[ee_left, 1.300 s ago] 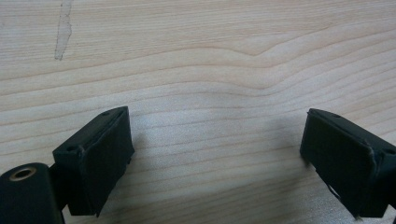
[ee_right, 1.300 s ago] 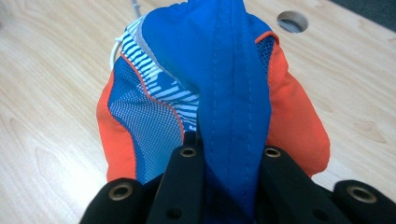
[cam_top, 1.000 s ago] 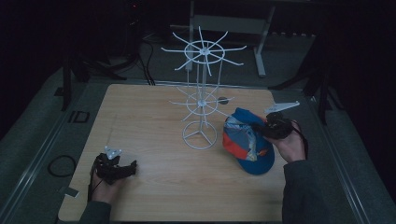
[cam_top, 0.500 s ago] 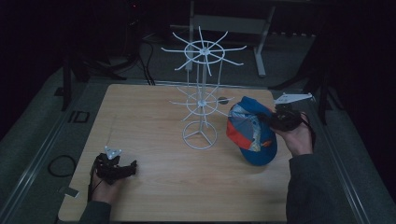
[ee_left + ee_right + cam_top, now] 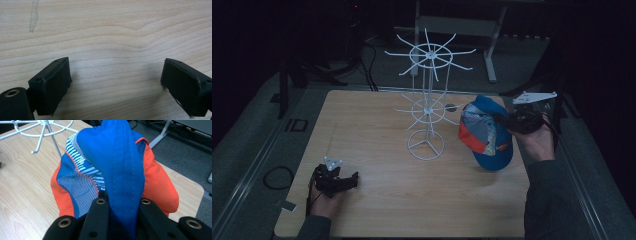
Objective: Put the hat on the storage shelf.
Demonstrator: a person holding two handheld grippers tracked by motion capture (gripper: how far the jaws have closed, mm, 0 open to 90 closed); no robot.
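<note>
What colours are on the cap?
The cap is blue and orange, with white-striped mesh panels; clearest in the right gripper view.

Blue-orange cap [image 5: 486, 134] off the table, beside white wire rack [image 5: 428, 107].

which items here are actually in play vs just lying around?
In play:
- cap, pinched in the right gripper, lifted
- white wire rack, next to the cap
- left gripper, open, low over the table

Lying about:
- cable loop on the floor
- table legs behind

White wire rack [image 5: 427, 107] blocks mid-table [image 5: 362, 130]; the near side lies open.
</note>
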